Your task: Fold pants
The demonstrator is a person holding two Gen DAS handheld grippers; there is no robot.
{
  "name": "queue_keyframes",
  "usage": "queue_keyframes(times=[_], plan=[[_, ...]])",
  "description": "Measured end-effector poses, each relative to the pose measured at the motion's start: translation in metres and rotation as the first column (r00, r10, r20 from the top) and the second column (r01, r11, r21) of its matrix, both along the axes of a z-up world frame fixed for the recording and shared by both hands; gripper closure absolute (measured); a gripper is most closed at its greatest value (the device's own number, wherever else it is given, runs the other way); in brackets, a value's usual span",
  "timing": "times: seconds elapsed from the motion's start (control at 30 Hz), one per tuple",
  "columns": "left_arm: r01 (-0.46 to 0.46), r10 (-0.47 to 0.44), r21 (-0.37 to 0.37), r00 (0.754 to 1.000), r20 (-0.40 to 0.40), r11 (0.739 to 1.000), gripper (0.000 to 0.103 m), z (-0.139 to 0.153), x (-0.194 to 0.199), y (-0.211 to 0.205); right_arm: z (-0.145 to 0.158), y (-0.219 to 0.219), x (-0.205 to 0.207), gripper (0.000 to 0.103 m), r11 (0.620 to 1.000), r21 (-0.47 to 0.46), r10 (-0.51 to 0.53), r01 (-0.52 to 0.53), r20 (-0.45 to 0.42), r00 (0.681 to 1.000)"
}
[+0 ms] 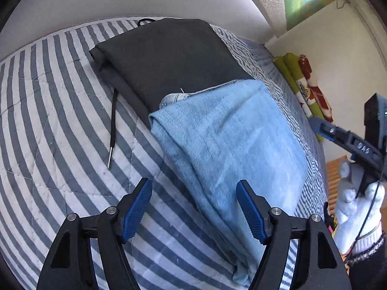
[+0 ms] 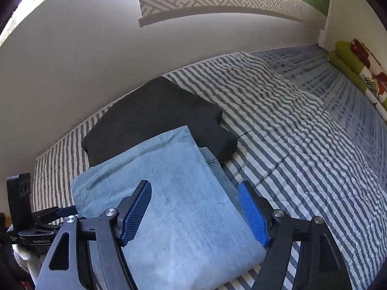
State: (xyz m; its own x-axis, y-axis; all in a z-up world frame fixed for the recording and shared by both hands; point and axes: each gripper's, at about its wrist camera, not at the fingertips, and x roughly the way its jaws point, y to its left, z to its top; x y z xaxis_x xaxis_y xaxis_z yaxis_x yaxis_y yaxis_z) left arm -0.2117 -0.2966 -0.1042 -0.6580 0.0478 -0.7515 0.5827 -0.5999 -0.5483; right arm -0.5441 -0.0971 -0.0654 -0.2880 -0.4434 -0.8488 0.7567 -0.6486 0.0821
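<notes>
Light blue jeans (image 1: 225, 142) lie folded into a thick rectangle on the striped bed cover (image 1: 48, 96), their far end resting on a folded black garment (image 1: 169, 58). My left gripper (image 1: 193, 193) hovers open over the near left edge of the jeans, and nothing sits between its blue pads. In the right wrist view the same jeans (image 2: 174, 193) fill the foreground, with the black garment (image 2: 154, 116) behind them. My right gripper (image 2: 193, 195) is open above the jeans, its pads apart and not pressing on the cloth.
A black drawstring (image 1: 112, 130) with a metal tip trails from the black garment onto the cover. Rolled green and red bedding (image 1: 304, 84) lies along the far wall. A white-gloved hand (image 1: 355, 207) holds the other gripper at the right edge. Striped cover (image 2: 302, 133) stretches away to the right.
</notes>
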Motion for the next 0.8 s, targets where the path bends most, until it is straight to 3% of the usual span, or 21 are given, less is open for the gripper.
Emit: queue_keyframes(times=[0.17, 0.3, 0.43, 0.6, 0.73, 0.8], plan=[[-0.029, 0.028, 0.047, 0.999, 0.022, 0.998, 0.026, -0.015, -0.009, -0.011, -0.029, -0.025, -0.010, 0.033, 0.994, 0.072, 0.085, -0.085, 0.008, 0.996], [-0.022, 0.022, 0.043, 1.000, 0.004, 0.999, 0.025, -0.019, -0.019, -0.011, -0.048, -0.037, -0.020, 0.033, 0.980, 0.147, 0.134, -0.133, 0.003, 0.991], [-0.025, 0.026, 0.079, 1.000, -0.016, 0.997, 0.026, -0.028, -0.027, -0.015, -0.069, -0.040, -0.032, 0.027, 0.968, 0.173, 0.174, -0.182, 0.060, 0.983], [0.006, 0.002, 0.124, 0.998, -0.068, 0.992, 0.047, -0.036, -0.039, -0.018, -0.084, -0.035, -0.043, 0.023, 0.981, 0.080, 0.164, -0.177, 0.151, 0.975], [0.016, -0.007, 0.113, 0.997, -0.081, 0.994, 0.053, -0.035, -0.044, -0.017, -0.061, -0.037, -0.031, 0.023, 0.972, 0.119, 0.200, -0.202, 0.025, 0.979], [0.016, -0.007, 0.111, 0.996, -0.085, 0.994, 0.057, -0.033, -0.045, -0.015, -0.059, -0.040, -0.029, 0.023, 0.964, 0.137, 0.224, -0.230, 0.054, 0.973]])
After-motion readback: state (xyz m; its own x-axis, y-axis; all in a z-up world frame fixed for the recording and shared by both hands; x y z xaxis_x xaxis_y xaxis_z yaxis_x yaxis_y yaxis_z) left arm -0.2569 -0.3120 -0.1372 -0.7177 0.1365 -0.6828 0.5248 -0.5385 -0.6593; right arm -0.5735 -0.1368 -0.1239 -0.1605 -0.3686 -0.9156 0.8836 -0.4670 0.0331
